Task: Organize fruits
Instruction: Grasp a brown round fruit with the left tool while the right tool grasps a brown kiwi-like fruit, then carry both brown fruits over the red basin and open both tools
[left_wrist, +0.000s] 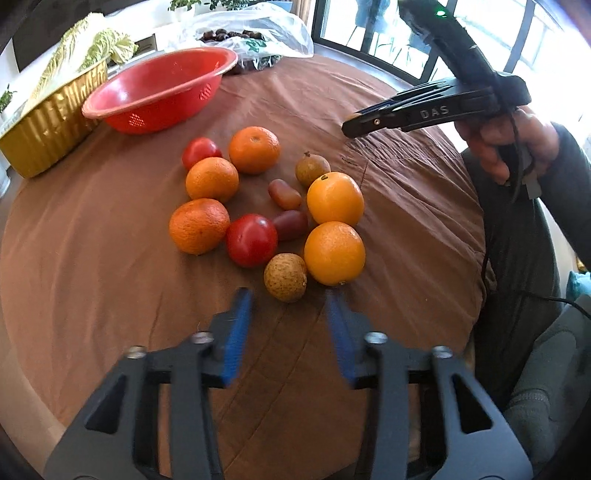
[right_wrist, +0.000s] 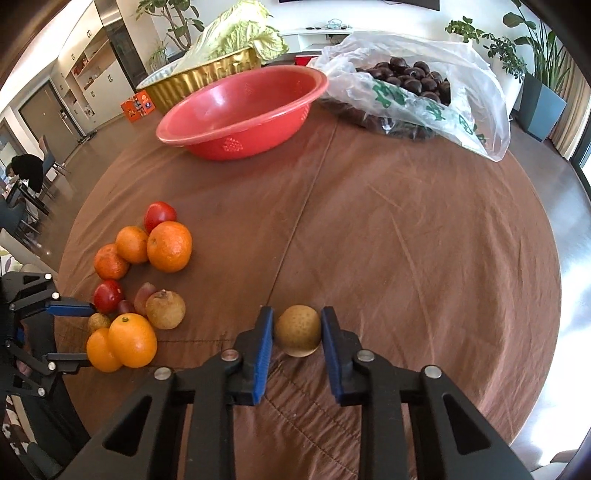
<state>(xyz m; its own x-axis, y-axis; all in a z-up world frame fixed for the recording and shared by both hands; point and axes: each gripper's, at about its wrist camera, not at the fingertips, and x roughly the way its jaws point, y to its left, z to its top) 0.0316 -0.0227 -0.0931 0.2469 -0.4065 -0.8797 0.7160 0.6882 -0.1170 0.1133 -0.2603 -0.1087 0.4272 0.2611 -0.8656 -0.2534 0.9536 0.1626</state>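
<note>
1. Fingers of the right gripper clamp a small brown fruit, seen only in the right wrist view.
2. Left gripper stands partly open and empty, angled down just short of the fruit cluster.
3. Farther back sits the red colander.

We see a wide bare stretch of brown tablecloth in the middle, where a gripper can pass. On the left a tight bunch of fruit fills the cloth. At the back the red colander, the gold foil tray and the plastic bag of chestnuts stand close together and block the way.
</note>
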